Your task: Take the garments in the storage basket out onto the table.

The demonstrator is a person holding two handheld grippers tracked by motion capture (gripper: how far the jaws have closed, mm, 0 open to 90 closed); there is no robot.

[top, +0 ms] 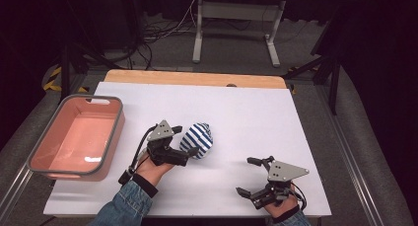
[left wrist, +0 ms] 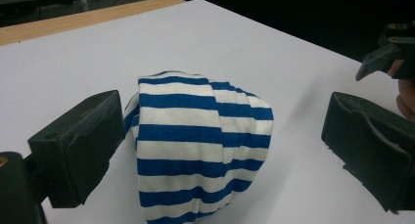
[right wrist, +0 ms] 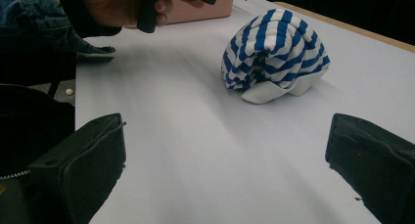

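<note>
Where the white board (top: 236,112) covers the table, a rolled blue-and-white striped cloth (top: 197,140) lies a little left of centre, bunched into a dome with a white hem edge turned out at its base, as the right gripper view shows. Left gripper (top: 183,143): jaws spread wide, one to each side of the cloth, near it but apart from it in the left gripper view; nothing held. Right gripper (top: 248,176): jaws likewise spread and empty, low over bare board near the front edge, well apart from the cloth and pointed toward it. Pink bin (top: 114,118) with a grey rim: at the left edge of the board, empty, well apart from the cloth. Step in hand, as judged: the approach to a grasp, the left gripper lined up on the cloth with the squeeze not yet made. Next move, as judged: push the left jaws slightly farther around the bundle and low toward the board, then press them in on the bulk of the roll rather than a loose outer fold, so the cloth lifts as one piece; the bin to the left looks the likely place for it.
</note>
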